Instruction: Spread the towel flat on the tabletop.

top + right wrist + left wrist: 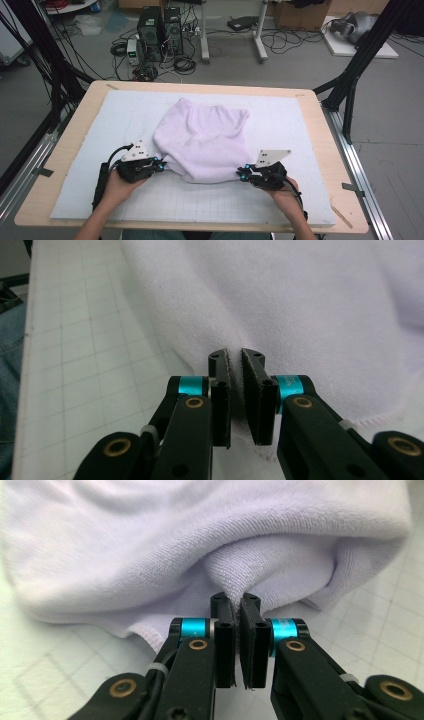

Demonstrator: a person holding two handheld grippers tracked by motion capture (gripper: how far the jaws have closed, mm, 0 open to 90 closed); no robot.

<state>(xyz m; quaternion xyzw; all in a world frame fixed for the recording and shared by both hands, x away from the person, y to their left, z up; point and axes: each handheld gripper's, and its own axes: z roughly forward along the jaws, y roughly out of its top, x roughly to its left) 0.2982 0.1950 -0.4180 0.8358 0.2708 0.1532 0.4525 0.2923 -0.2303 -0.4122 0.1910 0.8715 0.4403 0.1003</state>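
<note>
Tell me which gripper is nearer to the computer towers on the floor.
Left. The left gripper pinches the towel's near left corner, closer to the towers' side; the right gripper pinches the near right corner, farther away.

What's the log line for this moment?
left tool: shut on towel near-left edge | right tool: shut on towel near-right edge | towel: bunched on gridded mat
</note>
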